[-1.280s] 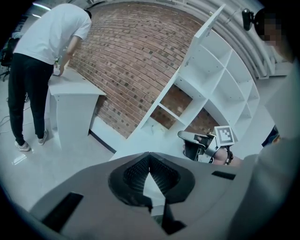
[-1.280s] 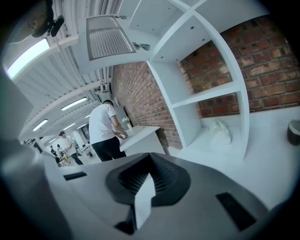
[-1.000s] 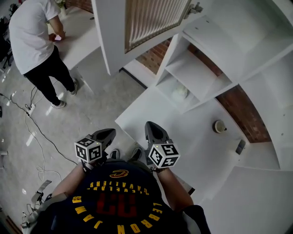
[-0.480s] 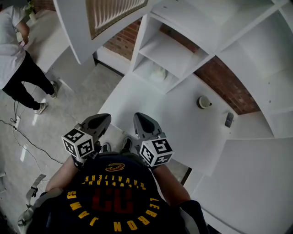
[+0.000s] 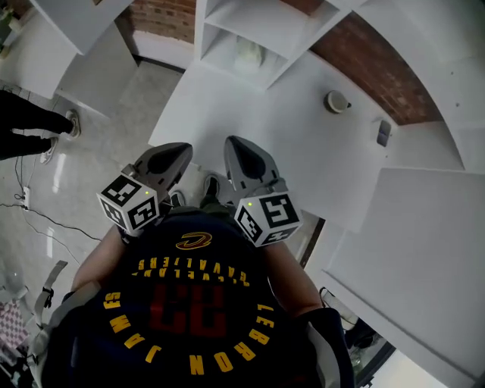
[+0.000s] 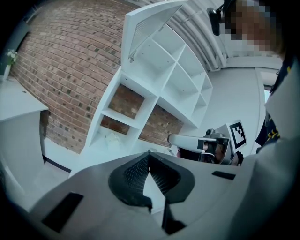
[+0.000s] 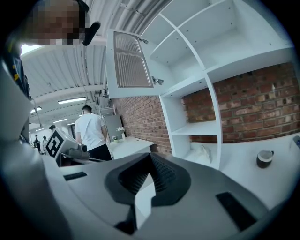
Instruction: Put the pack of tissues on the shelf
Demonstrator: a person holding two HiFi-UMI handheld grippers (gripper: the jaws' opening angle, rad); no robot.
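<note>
Hovering mid-frame in head view, left gripper point(image 5: 173, 155) beside right gripper point(image 5: 241, 151) | pack of tissues point(image 5: 248, 51) upper centre, in lowest shelf point(image 5: 261, 19) compartment | left gripper view: jaws together, empty | right gripper view: jaws together, empty

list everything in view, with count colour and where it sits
shelf unit: one, white, against the brick wall, at the counter's far end
brick wall: one, red-brown, behind the counter
counter: one, white, ahead of both grippers
pale pack, probably the tissues: one, whitish, in the shelf unit's lowest compartment
round cup: one, beige, on the counter near the wall
flat device: one, grey, on the counter right of the cup
slatted door: one, white, swung open high on the shelf unit
other person: one, white shirt, dark trousers, at a far table
left gripper: grey, shut, empty
right gripper: grey, shut, empty
</note>
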